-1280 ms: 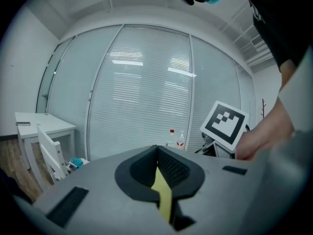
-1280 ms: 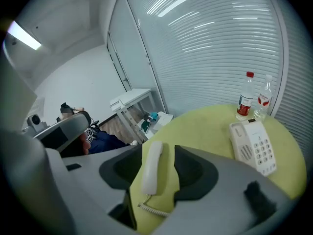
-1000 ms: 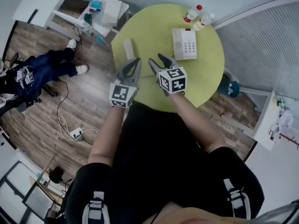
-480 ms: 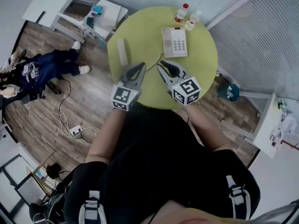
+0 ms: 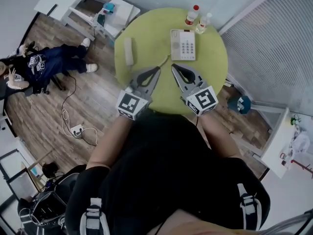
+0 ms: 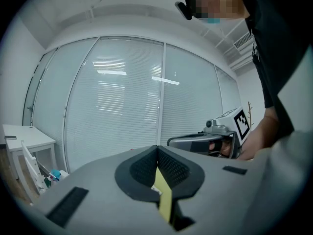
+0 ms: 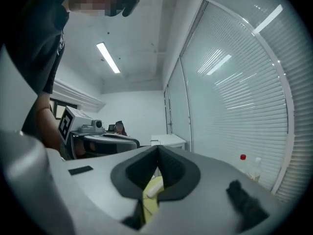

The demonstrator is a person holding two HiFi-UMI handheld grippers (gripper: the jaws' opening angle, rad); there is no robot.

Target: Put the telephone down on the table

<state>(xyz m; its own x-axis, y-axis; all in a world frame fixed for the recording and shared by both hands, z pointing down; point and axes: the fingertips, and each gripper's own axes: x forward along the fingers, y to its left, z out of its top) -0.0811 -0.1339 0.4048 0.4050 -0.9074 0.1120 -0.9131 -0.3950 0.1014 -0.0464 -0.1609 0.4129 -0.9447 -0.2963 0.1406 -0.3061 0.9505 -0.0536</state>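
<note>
The white telephone base (image 5: 182, 44) with its keypad lies at the far side of the round green table (image 5: 210, 62). Its white handset (image 5: 128, 51) rests flat on the table to the left, apart from the base. My left gripper (image 5: 157, 68) and right gripper (image 5: 173, 66) hover side by side over the table's near half, both shut with nothing between the jaws. In the left gripper view the jaws meet at the left gripper (image 6: 157, 150), with the right gripper (image 6: 205, 142) beside it. Past the shut right gripper (image 7: 157, 150), a bit of the handset (image 7: 153, 188) shows.
Two small bottles (image 5: 191, 14) (image 5: 204, 19) stand at the table's far edge behind the telephone. A white desk and chair (image 5: 115, 11) stand beyond the table at the left. A seated person (image 5: 49, 65) and floor cables (image 5: 76, 129) are at the left.
The right gripper's jaws have gone from wide open to shut. Both grippers have drifted slightly to the right and apart. The handset and the base have stayed in place on the table.
</note>
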